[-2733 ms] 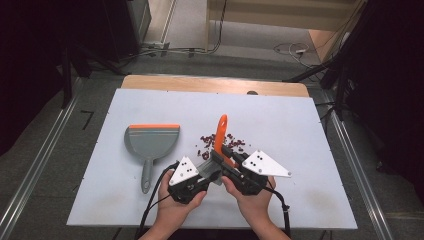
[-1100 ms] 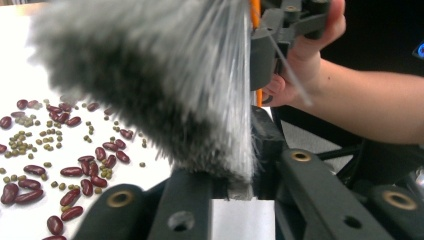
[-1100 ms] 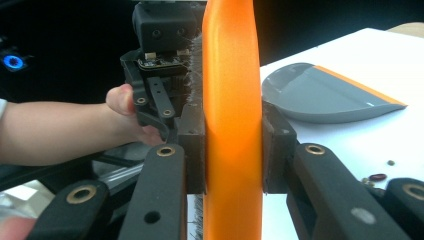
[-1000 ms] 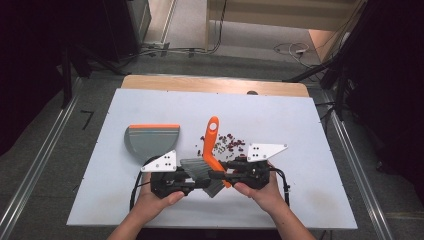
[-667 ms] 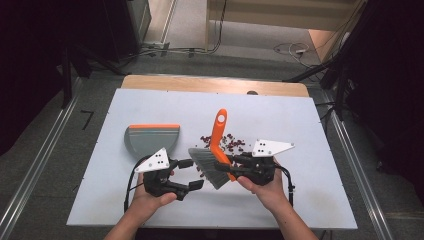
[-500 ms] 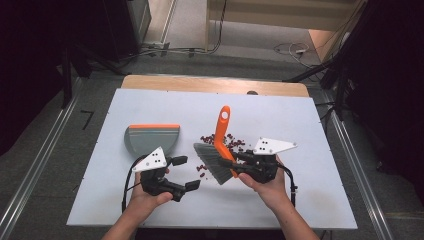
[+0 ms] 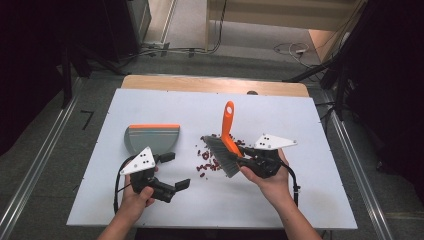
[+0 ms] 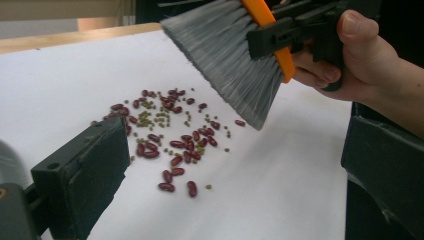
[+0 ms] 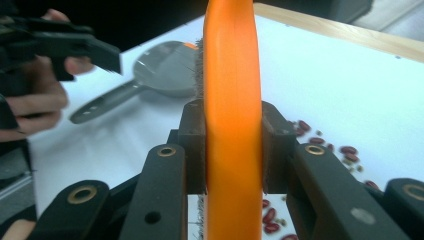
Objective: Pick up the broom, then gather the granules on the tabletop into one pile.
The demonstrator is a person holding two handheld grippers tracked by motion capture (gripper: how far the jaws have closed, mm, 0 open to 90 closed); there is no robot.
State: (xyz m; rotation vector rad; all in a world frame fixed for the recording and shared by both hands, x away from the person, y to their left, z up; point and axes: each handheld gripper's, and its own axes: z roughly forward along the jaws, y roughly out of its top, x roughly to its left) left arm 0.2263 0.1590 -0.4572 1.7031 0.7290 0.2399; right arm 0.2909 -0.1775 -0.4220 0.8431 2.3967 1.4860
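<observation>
My right gripper point(image 7: 243, 159) is shut on the orange handle of a brush point(image 7: 228, 125), whose grey bristles point(image 8: 230, 60) hang tilted just above a scatter of red and green beans point(image 7: 206, 161). The right gripper view has the jaws pressed on both sides of the handle point(image 9: 232, 100). My left gripper point(image 7: 175, 171) is at the table's front left with nothing between its jaws, which have just been opening. It lies just in front of the grey dustpan point(image 7: 151, 137) with its orange rim. The beans point(image 8: 170, 135) lie ahead of the left gripper point(image 8: 235, 150).
The white tabletop point(image 7: 300, 200) has a wooden strip point(image 7: 200, 82) along its far edge. The dustpan's handle point(image 9: 102, 106) points toward the person's left hand point(image 9: 35, 102). Dark floor and metal rails surround the table.
The left gripper let go of the brush, opened wide and moved left toward the dustpan. The right gripper kept the brush and shifted it slightly right, bristles lifted over the beans.
</observation>
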